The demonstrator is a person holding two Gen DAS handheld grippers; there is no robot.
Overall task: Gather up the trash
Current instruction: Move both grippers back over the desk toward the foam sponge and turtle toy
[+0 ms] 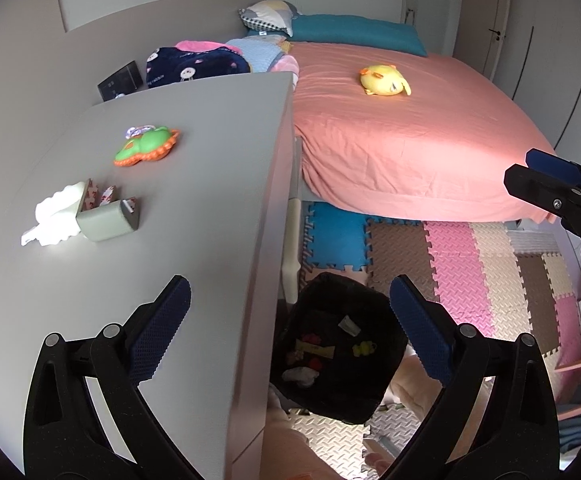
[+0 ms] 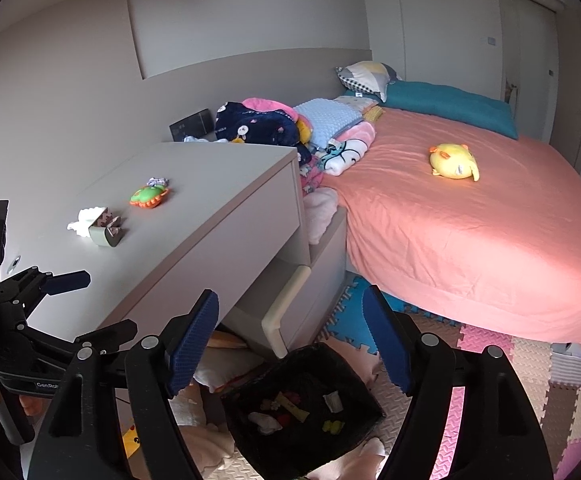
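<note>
With both grippers, left (image 1: 290, 328) & right (image 2: 290, 338), spread wide and empty above the black bin (image 2: 302, 404), next is likely the crumpled white tissue (image 1: 56, 216) on the desk (image 1: 210, 200) (up-left of bin): pinch its bulk, avoiding the grey box (image 1: 108, 220) touching it.

A toy (image 1: 146, 146) is placed on the desk (image 1: 210, 184), behind a tissue (image 1: 56, 216) and a box (image 1: 108, 220) that touch each other. The bed (image 1: 410, 140) is found right of the desk, with a plush (image 1: 384, 80) on it. The bin (image 1: 340, 344) is set on the floor (image 1: 490, 272) before the desk, with scraps (image 1: 310, 356) in it.
</note>
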